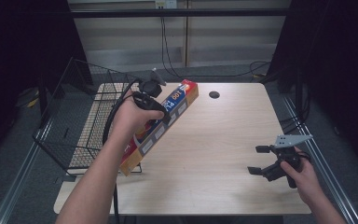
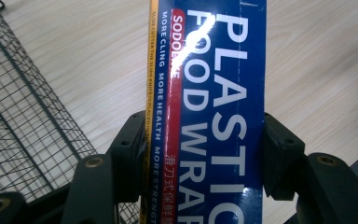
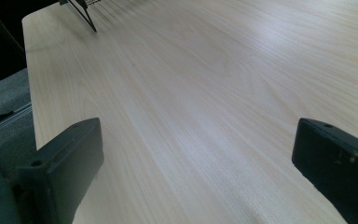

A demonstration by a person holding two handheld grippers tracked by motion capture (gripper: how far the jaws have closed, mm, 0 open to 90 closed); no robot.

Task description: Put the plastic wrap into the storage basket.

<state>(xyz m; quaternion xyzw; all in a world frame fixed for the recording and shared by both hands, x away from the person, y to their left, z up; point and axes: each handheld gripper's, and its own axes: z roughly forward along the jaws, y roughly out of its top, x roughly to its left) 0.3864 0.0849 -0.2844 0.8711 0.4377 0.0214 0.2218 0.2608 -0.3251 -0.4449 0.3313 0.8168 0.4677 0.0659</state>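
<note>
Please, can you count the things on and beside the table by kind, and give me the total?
Long blue and orange cardboard plastic-wrap box: 1, clamped in the left tongs
Black wire mesh basket: 1
Hand-held black tongs: 2, the right tongs open
Light wooden table: 1
Total: 5

My left gripper is clamped across a blue plastic wrap box, one jaw pressed on each long side. Beneath it I see the pale wooden table; a black wire basket sits at left.
</note>
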